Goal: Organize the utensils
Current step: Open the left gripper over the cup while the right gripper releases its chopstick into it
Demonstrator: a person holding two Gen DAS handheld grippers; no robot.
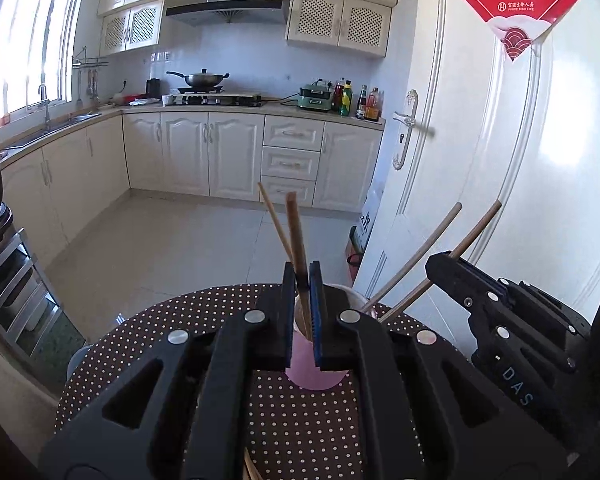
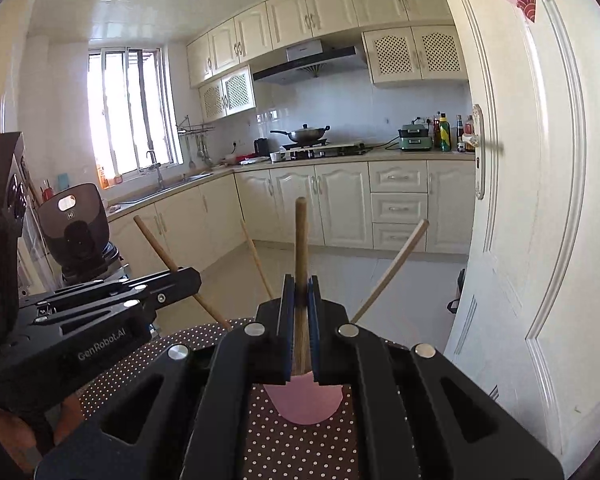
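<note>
In the left wrist view, the left claw (image 1: 302,280) in the lower middle is shut tight on one chopstick (image 1: 296,228). The stick looks thin, stiff and light, and smooth wood can slip, so a hold near its middle seems best. Its low end dips into the pink cup (image 1: 316,376) on the dotted desk (image 1: 180,320). At the right, the right claw (image 2: 301,292) pinches another chopstick (image 2: 300,240) over the same cup. More sticks lean out of it.
</note>
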